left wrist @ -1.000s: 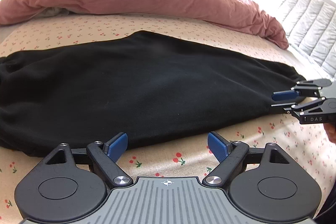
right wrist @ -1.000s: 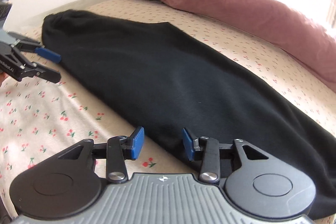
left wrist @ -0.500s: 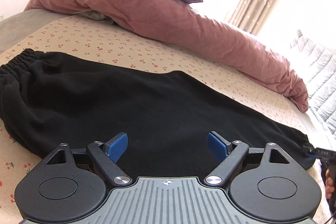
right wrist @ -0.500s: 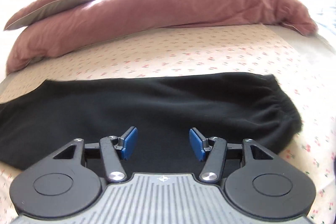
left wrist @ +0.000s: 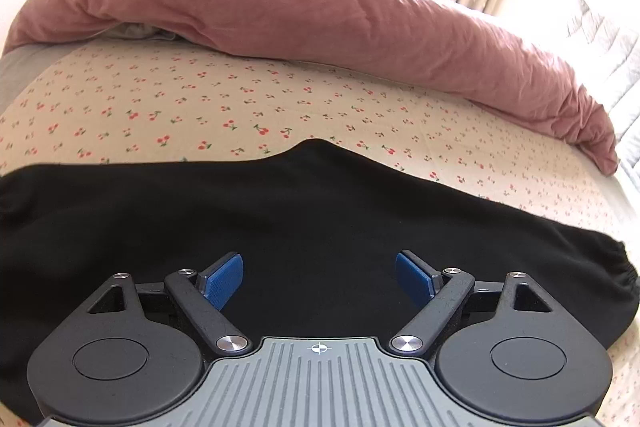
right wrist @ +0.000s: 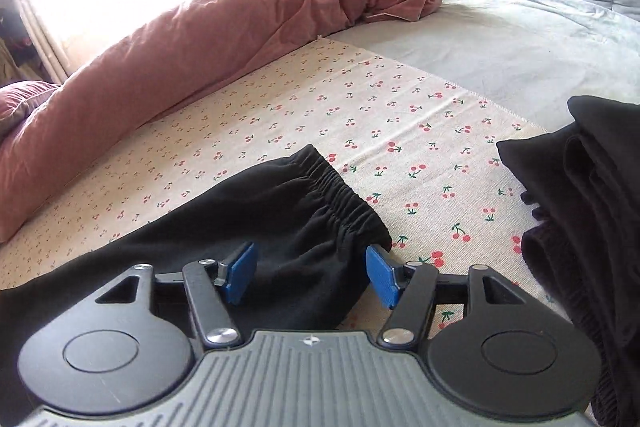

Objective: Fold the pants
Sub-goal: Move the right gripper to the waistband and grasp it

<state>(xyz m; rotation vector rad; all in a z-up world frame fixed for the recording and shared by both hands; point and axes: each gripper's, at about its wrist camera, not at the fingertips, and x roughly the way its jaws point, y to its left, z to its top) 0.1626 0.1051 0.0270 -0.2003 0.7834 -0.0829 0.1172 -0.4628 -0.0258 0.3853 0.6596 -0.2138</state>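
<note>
Right wrist view: the right gripper (right wrist: 308,273) has just been opening its jaws, straddling the elastic cuff (right wrist: 340,199) of the black pants (left wrist: 304,219), ungripped; these run crosswise on the bed (left wrist: 240,103), the left gripper (left wrist: 319,277) wide open mid-length.

pants (left wrist: 320,219) on bedsheet (left wrist: 240,99), duvet (left wrist: 320,15) behind
</note>
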